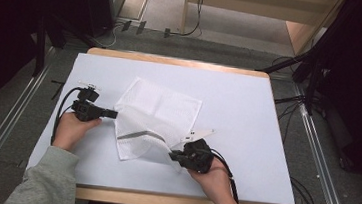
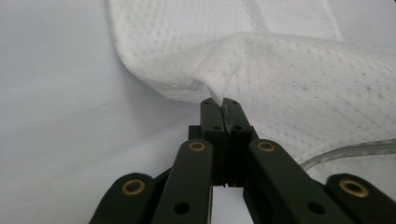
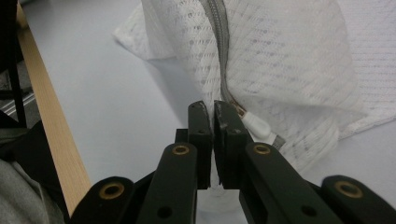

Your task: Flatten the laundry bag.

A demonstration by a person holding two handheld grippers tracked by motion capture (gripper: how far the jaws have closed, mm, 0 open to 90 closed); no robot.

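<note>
- Here, a white surface (image 1: 246,138) carries 1 white mesh bag (image 1: 161,107), lying near its middle.
- Left gripper (image 1: 112,113): jaws clamped on the bag's left edge.
- Right gripper (image 1: 173,155): jaws pinching the bag beside its grey zipper (image 3: 219,42).

Table (image 1: 249,98): white top, light wood edge. White mesh bag (image 1: 161,107) with grey zipper lies near centre, far part flat on top, near edges lifted.

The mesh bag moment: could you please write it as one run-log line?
left gripper: shut on mesh bag edge | right gripper: shut on bag by zipper | bag partly lifted off table
</note>
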